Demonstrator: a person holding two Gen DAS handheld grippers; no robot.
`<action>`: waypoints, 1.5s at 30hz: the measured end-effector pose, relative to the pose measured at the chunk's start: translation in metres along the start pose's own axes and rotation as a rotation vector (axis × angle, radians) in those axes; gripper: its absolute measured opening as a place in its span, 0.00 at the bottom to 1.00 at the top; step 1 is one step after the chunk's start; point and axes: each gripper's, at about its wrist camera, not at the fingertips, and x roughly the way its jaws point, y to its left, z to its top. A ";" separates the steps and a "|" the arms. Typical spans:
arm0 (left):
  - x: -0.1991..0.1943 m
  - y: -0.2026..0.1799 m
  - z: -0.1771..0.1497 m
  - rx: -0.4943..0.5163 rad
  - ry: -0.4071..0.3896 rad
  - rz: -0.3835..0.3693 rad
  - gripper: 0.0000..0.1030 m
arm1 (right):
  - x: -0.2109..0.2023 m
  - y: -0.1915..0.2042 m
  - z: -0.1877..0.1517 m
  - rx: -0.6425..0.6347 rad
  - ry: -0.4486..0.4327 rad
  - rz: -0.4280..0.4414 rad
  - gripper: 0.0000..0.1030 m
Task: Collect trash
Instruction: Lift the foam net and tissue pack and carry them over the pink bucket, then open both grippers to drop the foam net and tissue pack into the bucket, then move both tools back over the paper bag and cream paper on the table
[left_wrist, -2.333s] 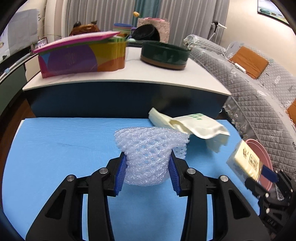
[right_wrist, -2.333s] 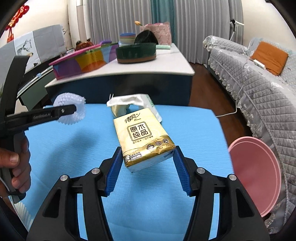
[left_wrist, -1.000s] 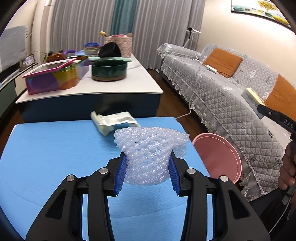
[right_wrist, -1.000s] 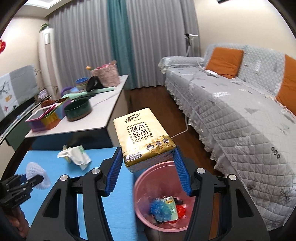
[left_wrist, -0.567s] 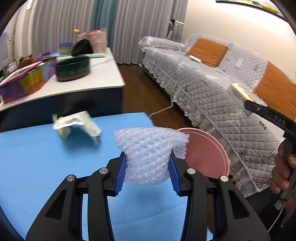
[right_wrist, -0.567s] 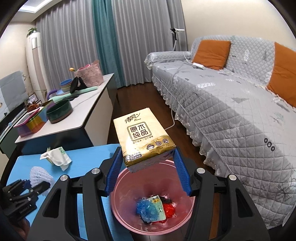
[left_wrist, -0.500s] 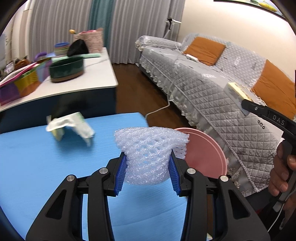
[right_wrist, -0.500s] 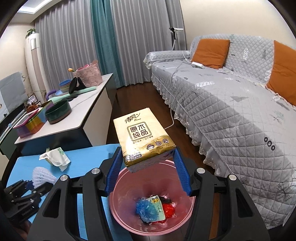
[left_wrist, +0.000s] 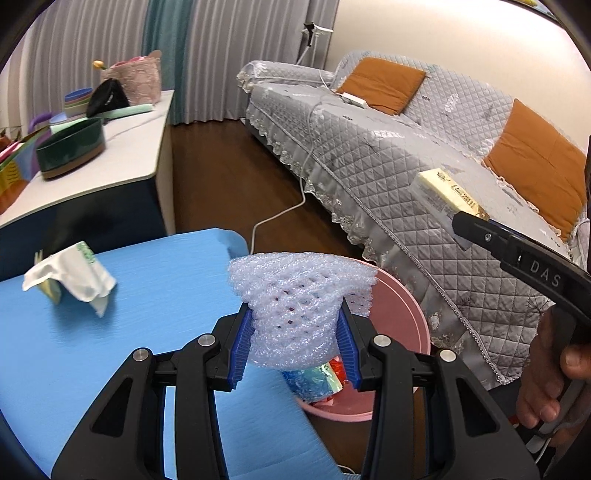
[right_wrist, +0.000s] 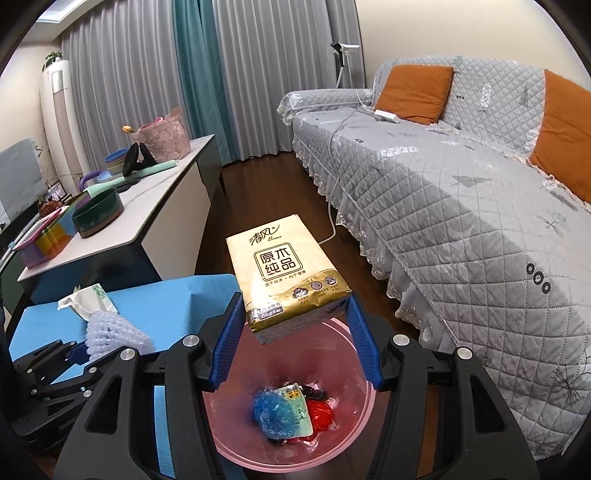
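**Two pieces of trash held over the pink bin, neither let go**

The right gripper (right_wrist: 293, 339) was clenched on a gold tissue pack (right_wrist: 286, 273), its blue ribbed fingers (right_wrist: 225, 347) pressing the pack's lower end from both sides so that the printed face tilted up toward the camera. It hung directly above the open mouth of the pink bin (right_wrist: 354, 435), which judging by the position was the point of carrying it there: a release would likely drop it straight in. The pack looked like soft, glossy plastic film around a squarish block, slightly dented where the fingers bore on it.

The left gripper (left_wrist: 295, 343) was grasping a white foam net sleeve (left_wrist: 299, 291), squeezed at its waist so the top flared out like a cup. The mesh was light, springy and open-celled. It sat at the edge of the blue surface (left_wrist: 147, 295), near the bin's rim (left_wrist: 406, 306) but apparently not fully over it, so it probably needed to travel a little further before release.

Inside the bin lay crumpled wrappers (right_wrist: 288, 413) in blue, red and pale green, shiny and creased. A torn, sagging white tissue packet (left_wrist: 70, 273) sat on the blue surface, well apart from both grippers, seemingly the one item not yet collected. The surface looked matte with a fine grain. A hand (left_wrist: 554, 369) gripped the right tool's handle.
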 end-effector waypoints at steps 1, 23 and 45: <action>0.003 -0.002 0.000 0.002 0.003 -0.001 0.40 | 0.001 -0.001 0.000 0.002 0.002 0.000 0.54; 0.047 -0.025 0.011 0.033 0.064 -0.008 0.56 | 0.021 -0.008 -0.003 0.024 0.028 0.028 0.57; 0.016 -0.004 0.015 0.016 0.024 0.027 0.61 | 0.015 0.006 0.004 0.042 0.003 0.046 0.67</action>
